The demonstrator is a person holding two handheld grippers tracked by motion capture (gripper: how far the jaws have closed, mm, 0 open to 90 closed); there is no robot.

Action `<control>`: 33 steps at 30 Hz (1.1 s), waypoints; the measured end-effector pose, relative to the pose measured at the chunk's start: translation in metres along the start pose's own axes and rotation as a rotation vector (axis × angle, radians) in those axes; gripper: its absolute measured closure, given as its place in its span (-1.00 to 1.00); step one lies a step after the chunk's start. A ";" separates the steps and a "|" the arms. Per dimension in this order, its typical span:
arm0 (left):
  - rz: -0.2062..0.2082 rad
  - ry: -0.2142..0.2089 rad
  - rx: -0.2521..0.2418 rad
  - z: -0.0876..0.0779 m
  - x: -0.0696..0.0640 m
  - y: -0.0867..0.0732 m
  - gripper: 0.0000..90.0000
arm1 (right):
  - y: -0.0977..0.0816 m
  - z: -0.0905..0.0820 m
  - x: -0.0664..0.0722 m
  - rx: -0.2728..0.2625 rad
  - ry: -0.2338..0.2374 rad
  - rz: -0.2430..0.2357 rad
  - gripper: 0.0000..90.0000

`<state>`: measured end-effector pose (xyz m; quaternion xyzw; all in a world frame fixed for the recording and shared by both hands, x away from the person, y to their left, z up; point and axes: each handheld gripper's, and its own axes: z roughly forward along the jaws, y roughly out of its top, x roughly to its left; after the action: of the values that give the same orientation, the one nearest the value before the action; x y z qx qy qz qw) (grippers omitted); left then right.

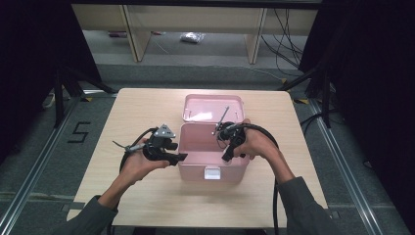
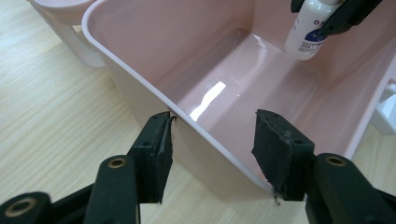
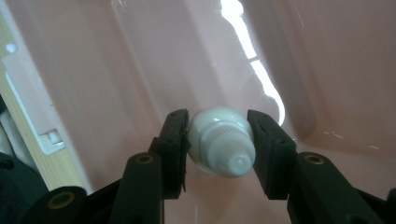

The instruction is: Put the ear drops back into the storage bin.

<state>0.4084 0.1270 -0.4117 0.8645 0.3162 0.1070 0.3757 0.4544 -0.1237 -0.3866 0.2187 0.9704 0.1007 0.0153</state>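
An open pink box (image 1: 195, 169) stands mid-table with its lid (image 1: 213, 107) folded back. My left gripper (image 1: 181, 157) is at the box's left wall. In the left gripper view it (image 2: 212, 144) is open, its jaws straddling the rim of the box (image 2: 140, 56), one outside and one inside. My right gripper (image 1: 227, 154) reaches down into the box's right side. It (image 3: 218, 119) is shut on a small white bottle (image 3: 219, 140), cap toward the camera, just above the floor of the box (image 3: 116, 70). The left gripper view shows that bottle (image 2: 306, 32) hanging upright in the far corner.
The box has a white latch (image 1: 211, 172) on its front wall. The wooden table (image 1: 147, 107) is bare around the box. Beyond the far edge are floor, wooden furniture legs and cables. Dark curtains stand at both sides.
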 end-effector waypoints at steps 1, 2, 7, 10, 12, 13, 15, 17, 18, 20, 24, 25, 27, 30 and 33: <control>0.000 0.000 -0.004 0.000 0.000 0.000 0.04 | 0.000 0.001 0.000 -0.001 -0.002 0.005 0.35; -0.003 0.001 0.001 0.000 0.000 0.000 0.04 | 0.000 0.001 0.000 -0.001 -0.002 0.005 0.35; -0.003 0.001 -0.005 0.000 0.000 0.000 0.04 | -0.001 0.007 -0.001 0.007 0.000 -0.008 0.35; -0.004 0.001 -0.004 0.000 0.000 0.000 0.04 | -0.001 0.008 -0.001 0.015 0.003 -0.012 0.35; -0.006 0.001 -0.001 0.000 -0.001 0.000 0.04 | 0.000 0.009 0.000 0.023 -0.001 -0.002 0.35; -0.006 0.001 -0.001 0.000 -0.001 0.000 0.04 | 0.000 0.010 0.000 0.020 0.002 0.000 0.35; -0.007 0.000 -0.001 0.000 0.000 0.000 0.04 | 0.000 0.011 0.000 0.031 -0.020 -0.014 0.35; -0.007 0.000 -0.001 0.000 -0.001 0.000 0.04 | 0.001 0.013 0.002 0.031 -0.009 -0.003 0.34; -0.007 0.001 -0.001 0.000 -0.001 0.000 0.04 | 0.001 0.013 0.002 0.031 -0.009 -0.003 0.34; -0.007 0.000 -0.001 0.000 0.000 0.000 0.04 | 0.001 0.014 0.000 0.025 -0.022 -0.038 0.35; -0.009 0.000 -0.002 0.000 -0.001 0.000 0.04 | 0.002 0.015 0.002 0.030 -0.022 -0.032 0.35; -0.009 0.000 -0.005 0.001 -0.001 -0.001 0.04 | 0.002 0.014 0.005 0.047 -0.025 0.014 0.35; -0.009 0.000 -0.005 0.001 -0.001 -0.001 0.04 | 0.002 0.016 0.001 0.035 -0.015 -0.034 0.35; -0.009 0.000 -0.005 0.001 -0.001 -0.001 0.04 | 0.002 0.018 0.002 0.029 0.005 -0.005 0.35; -0.009 0.000 -0.005 0.001 -0.001 0.000 0.04 | 0.000 0.020 0.003 0.037 0.002 0.015 0.35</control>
<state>0.4080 0.1265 -0.4125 0.8621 0.3198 0.1059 0.3785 0.4533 -0.1182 -0.4063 0.2264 0.9704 0.0833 0.0096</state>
